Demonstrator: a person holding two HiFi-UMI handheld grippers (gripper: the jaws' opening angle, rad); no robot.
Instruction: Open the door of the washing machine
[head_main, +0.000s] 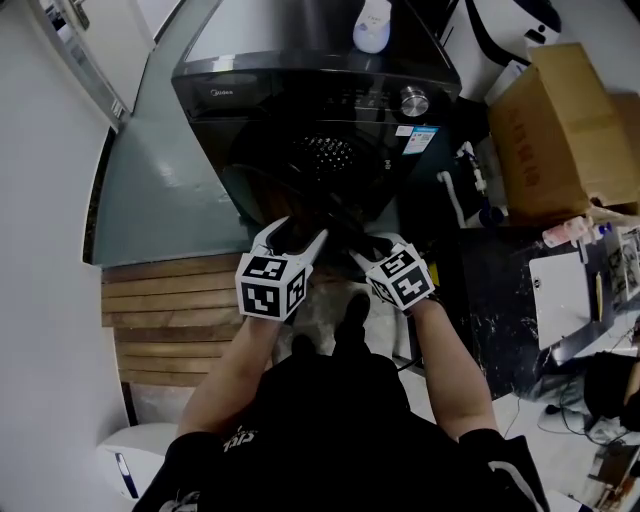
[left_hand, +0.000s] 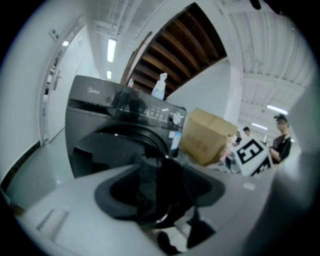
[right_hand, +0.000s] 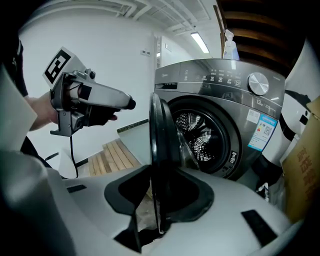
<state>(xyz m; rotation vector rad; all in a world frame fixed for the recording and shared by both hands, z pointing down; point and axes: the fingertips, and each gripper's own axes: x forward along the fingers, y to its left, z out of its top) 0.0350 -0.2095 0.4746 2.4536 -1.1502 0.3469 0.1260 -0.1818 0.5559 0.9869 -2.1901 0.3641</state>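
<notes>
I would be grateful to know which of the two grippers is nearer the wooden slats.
The left gripper, which is right beside the wooden slats. The right gripper sits beyond it, on the side toward the cardboard box.

Odds and ends around the corner of the room

A brown cardboard box (head_main: 560, 130) stands at the right, a white pipe (head_main: 452, 195) near its lower left corner, and a white sheet of paper (head_main: 560, 295) lies on a dark surface closer in. Pale wooden slats (head_main: 170, 320) run along the left, below a grey-green panel (head_main: 160, 190). A white spray bottle (head_main: 372, 25) stands at the back. A strip light (left_hand: 111, 50) glows on the ceiling, and a person (left_hand: 281, 146) stands in the distance.
</notes>
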